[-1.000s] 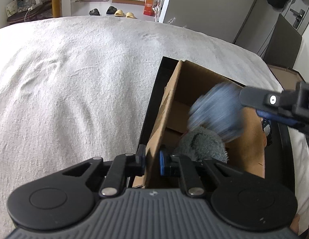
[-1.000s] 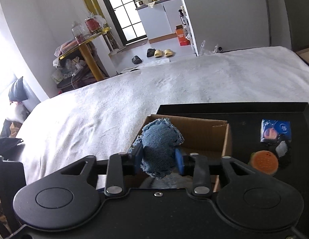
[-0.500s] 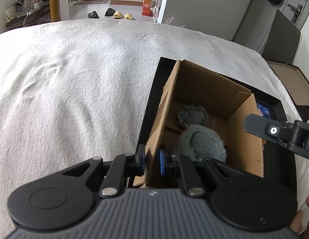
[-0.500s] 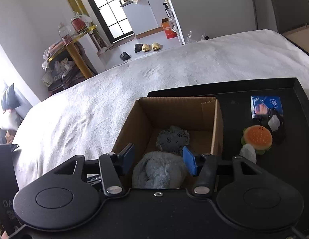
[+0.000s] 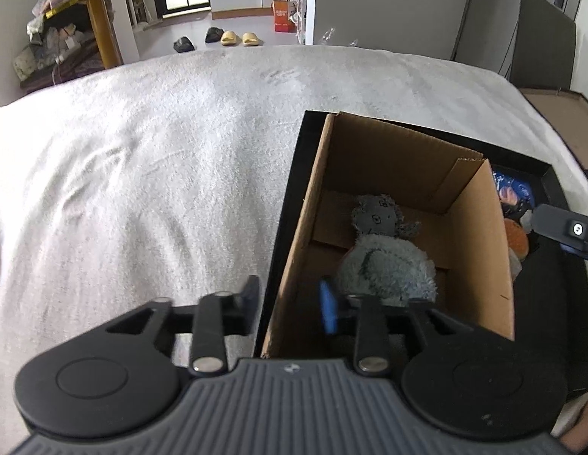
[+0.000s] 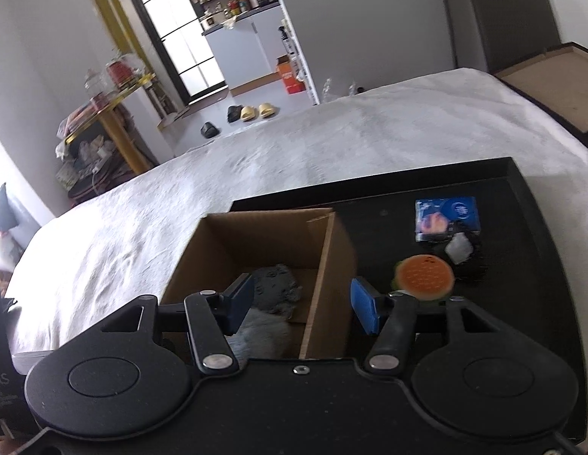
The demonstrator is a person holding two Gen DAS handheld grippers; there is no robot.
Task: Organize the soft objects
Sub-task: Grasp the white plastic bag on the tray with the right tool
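Two grey soft toys (image 5: 385, 261) lie in the cardboard box (image 5: 480, 250) on the black tray (image 6: 521, 189). The left gripper (image 5: 290, 303) is opening astride the box's near wall, pads clear of it; the right gripper (image 6: 301, 299) is opening astride the box's right wall, gripping nothing.

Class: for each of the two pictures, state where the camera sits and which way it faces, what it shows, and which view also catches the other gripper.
Left wrist: on the left gripper, jaws opening astride the cardboard box wall; the right gripper's finger shows.
Right wrist: on the right gripper, jaws opening, nothing between them, facing the burger toy.
Shared: box, grey plush, black tray, bed.
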